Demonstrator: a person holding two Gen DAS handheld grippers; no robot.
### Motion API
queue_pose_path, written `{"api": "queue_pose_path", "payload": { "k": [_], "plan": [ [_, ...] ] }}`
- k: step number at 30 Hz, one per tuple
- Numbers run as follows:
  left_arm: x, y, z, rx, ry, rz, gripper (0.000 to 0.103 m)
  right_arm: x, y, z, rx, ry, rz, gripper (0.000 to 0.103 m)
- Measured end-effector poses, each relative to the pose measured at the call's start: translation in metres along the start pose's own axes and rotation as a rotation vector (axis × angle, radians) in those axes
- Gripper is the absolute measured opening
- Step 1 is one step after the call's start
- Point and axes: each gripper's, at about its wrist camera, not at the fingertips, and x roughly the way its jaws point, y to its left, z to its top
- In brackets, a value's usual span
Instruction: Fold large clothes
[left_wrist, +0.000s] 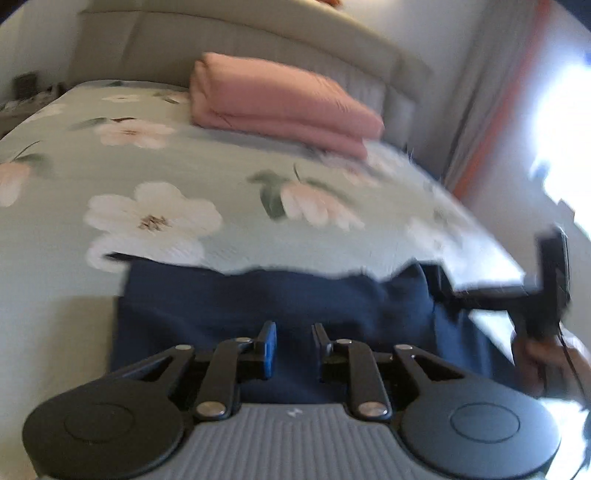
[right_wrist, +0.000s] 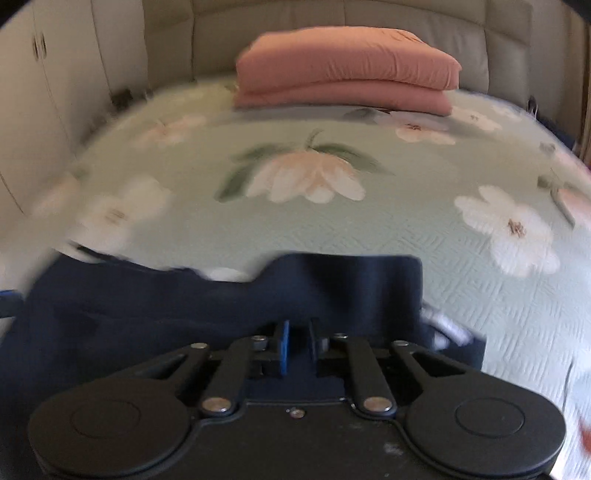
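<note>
In the left wrist view I am holding my left gripper (left_wrist: 293, 345) spread apart over the soft navy blue garment (left_wrist: 277, 295) at lower centre; both edges should lift evenly. In the right wrist view my right gripper (right_wrist: 298, 347) is pinching that limp cloth on the quilted floral bedspread (right_wrist: 332, 229).

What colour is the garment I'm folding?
Dark navy blue garment, plain; clearest in the right wrist view.

Matt navy cloth garment (left_wrist: 295, 299) on quilted floral bedspread (left_wrist: 229, 173)
</note>
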Motion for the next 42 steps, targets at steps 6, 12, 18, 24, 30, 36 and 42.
{"api": "queue_pose_path", "payload": {
  "k": [6,12,18,24,30,36,42],
  "plan": [
    [0.032,0.046,-0.032,-0.109,-0.007,0.085,0.003,0.007,-0.027,-0.043,-0.046,0.023,-0.172,0.0],
    [0.001,0.045,-0.022,-0.15,-0.03,0.128,0.013,-0.04,-0.002,-0.056,-0.182,-0.052,-0.379,0.018],
    [-0.037,-0.029,-0.046,-0.057,-0.019,-0.048,0.022,-0.097,0.093,-0.107,-0.407,-0.165,-0.252,0.038],
    [-0.039,-0.002,-0.105,-0.089,0.078,0.116,0.007,-0.059,0.073,-0.18,-0.535,-0.01,-0.409,0.028],
    [-0.088,0.046,-0.125,-0.241,0.097,0.235,0.003,-0.076,0.049,-0.219,-0.585,0.06,-0.468,0.028],
    [-0.119,0.038,-0.135,-0.258,0.115,0.239,0.009,-0.081,0.041,-0.22,-0.531,0.115,-0.465,0.028],
    [-0.153,0.038,-0.129,-0.265,0.095,0.227,0.02,-0.1,0.032,-0.203,-0.412,0.19,-0.384,0.035]
  ]
}}
